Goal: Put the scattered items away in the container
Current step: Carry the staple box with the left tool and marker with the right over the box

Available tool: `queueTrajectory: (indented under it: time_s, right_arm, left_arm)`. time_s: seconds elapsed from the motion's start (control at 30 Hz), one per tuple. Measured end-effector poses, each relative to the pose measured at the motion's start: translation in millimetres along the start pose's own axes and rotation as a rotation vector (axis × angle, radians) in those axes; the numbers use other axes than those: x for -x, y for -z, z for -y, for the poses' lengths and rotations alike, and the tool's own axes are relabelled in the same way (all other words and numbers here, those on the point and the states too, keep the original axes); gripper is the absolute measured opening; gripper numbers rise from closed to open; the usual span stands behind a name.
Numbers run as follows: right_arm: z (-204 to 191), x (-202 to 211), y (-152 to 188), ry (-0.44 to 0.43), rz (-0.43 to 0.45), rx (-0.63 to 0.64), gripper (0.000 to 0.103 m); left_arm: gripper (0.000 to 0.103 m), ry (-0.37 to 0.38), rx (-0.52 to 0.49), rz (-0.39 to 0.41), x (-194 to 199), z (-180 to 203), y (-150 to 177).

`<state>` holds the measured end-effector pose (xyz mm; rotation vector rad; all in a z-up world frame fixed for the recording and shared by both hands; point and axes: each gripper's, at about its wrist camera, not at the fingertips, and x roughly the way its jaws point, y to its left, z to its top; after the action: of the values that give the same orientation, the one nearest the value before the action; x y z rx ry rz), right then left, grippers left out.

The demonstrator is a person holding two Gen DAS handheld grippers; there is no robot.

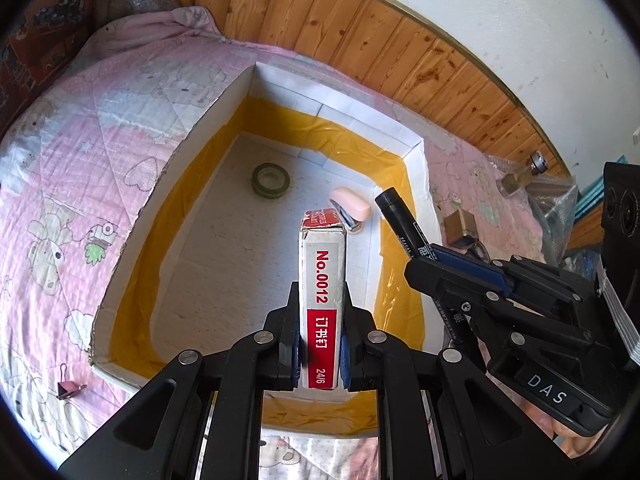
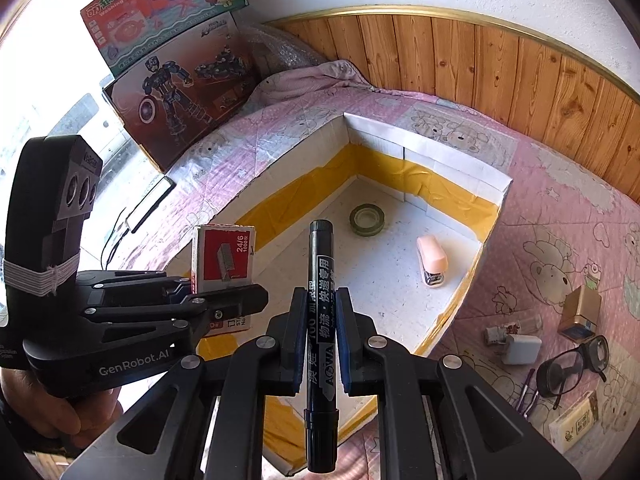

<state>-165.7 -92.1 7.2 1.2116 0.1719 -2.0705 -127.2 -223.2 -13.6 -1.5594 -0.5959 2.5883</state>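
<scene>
left gripper [image 1: 320, 344] clamped on staple box [image 1: 323, 292], held upright above tray [image 1: 256, 92], near its front edge. right gripper [image 2: 318, 340] clamped on black marker [image 2: 320, 320], cap pointing forward, over tray's near right side. inside tray: tape roll [image 1: 270, 181] toward the back, pink stapler [image 1: 352, 208] right of it, well apart, both lying on the white floor. tray resting on pink quilt [image 1: 80, 184]. outside tray on quilt: binder clip [image 1: 70, 389] by near left corner; glasses [image 2: 568, 368], white charger [image 2: 520, 349], gold box [image 2: 580, 312] off to the right.
</scene>
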Motion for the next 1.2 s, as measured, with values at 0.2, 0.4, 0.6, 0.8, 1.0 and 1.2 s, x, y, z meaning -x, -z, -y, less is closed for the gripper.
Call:
queueTrajectory:
  time_s: [0.2,0.4,0.6,0.8,1.0,1.2]
  right_arm:
    - [6,-22,-17,0.027,-0.049,-0.006,0.014]
    - [14,-44,-31,0.071,-0.107,0.003,0.014]
    - [18,-61,-42,0.099,-0.152,0.004,0.014]
    - [23,-75,-50,0.099,-0.197,-0.032,0.014]
    - [34,-89,-61,0.061,-0.233,-0.110,0.014]
    - [45,-107,-70,0.066,-0.274,-0.160,0.015]
  left_arm:
    - [0.015,-0.010,0.014,-0.038,-11,-11,-12]
    - [0.015,0.000,0.040,-0.073,-20,-21,-21]
    - [0.015,-0.010,0.059,-0.108,-27,-30,-31]
    - [0.015,-0.032,0.082,-0.142,-37,-36,-38]
    - [0.015,-0.049,0.108,-0.191,-50,-41,-42]
    - [0.015,-0.082,0.111,-0.221,-61,-39,-49]
